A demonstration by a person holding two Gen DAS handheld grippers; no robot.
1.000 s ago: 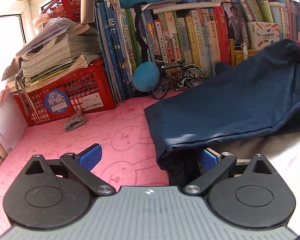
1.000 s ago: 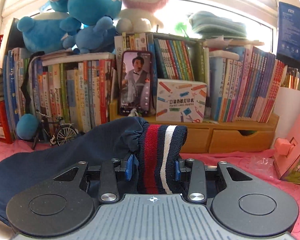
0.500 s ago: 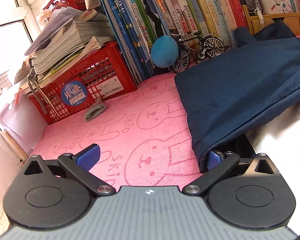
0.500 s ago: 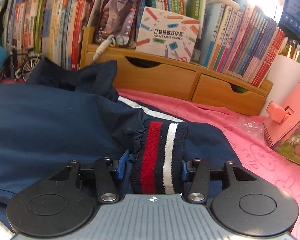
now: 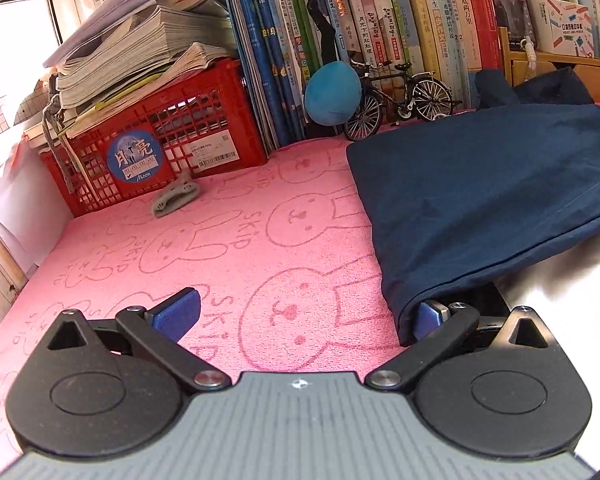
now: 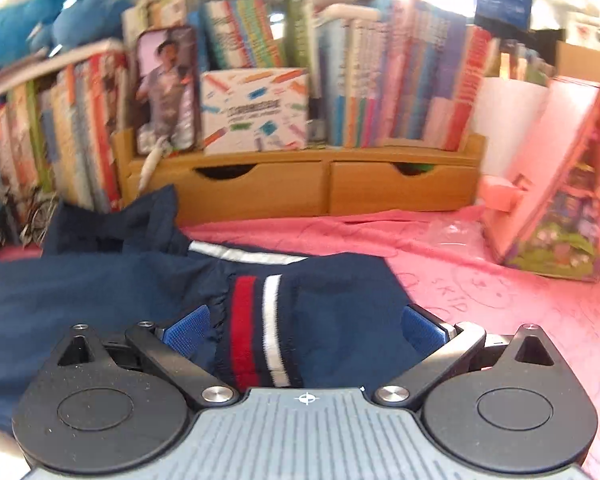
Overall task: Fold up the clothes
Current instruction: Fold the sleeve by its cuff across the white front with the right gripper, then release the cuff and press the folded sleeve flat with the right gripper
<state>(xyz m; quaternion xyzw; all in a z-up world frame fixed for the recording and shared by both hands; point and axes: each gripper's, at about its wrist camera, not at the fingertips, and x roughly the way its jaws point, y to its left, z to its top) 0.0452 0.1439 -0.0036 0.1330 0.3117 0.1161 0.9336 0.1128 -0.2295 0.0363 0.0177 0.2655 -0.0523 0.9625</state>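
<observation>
Both tools are spread wide right now. The left tool (image 5: 300,316) sits low over the desk (image 5: 228,264), pointing toward its back edge; its left finger is out in the clear while the right one has its tip tucked under the hem of the navy garment (image 5: 480,200). The right tool (image 6: 306,326) is low too, blue pads (image 6: 188,330) well apart, with the striped cuff (image 6: 260,328) lying loose between them, touching neither pad as far as I can see.
</observation>
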